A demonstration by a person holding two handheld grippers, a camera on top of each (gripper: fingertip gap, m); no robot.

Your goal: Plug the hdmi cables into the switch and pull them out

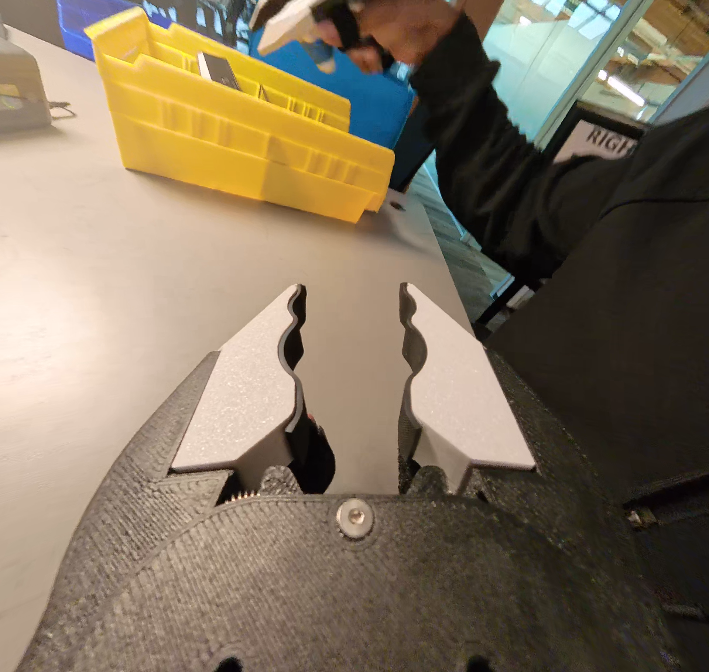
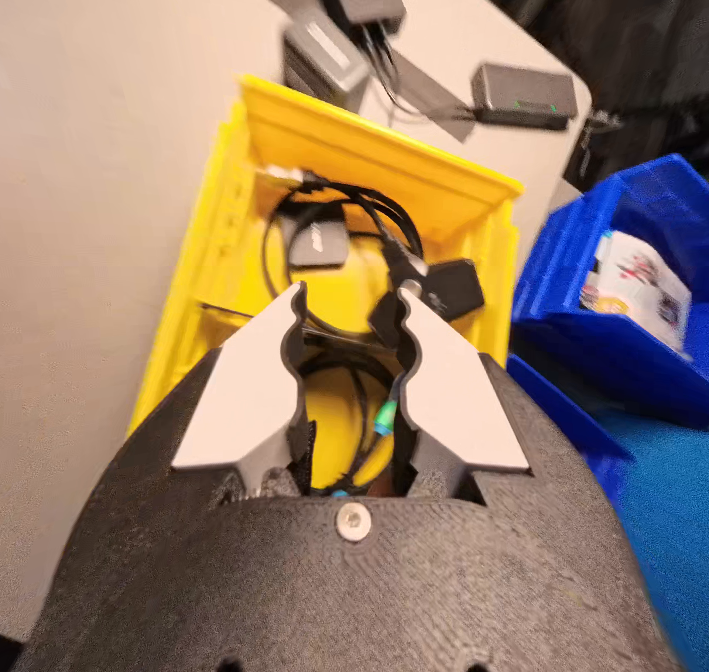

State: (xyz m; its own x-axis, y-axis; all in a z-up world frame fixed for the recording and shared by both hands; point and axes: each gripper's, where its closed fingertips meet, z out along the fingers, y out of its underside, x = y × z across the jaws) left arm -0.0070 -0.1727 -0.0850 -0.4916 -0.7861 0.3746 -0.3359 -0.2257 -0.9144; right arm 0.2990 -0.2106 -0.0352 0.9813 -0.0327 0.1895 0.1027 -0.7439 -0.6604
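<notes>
Yellow plastic forms the bin (image 2: 356,143) that serves as the landmark on the pale worktop (image 1: 115,270). Inside it lie coiled black hdmi cables (image 2: 387,216) and a small black switch (image 2: 452,289), blurred by motion. Directly above the bin hangs the right tool (image 2: 351,289), its grey fingers spread and holding nothing. Beside the bin stands a blue bin (image 2: 575,331). Beyond the bin sit grey boxes (image 2: 525,93). Well short of the bin, the left tool (image 1: 352,289) hovers over bare worktop, fingers spread, empty.
</notes>
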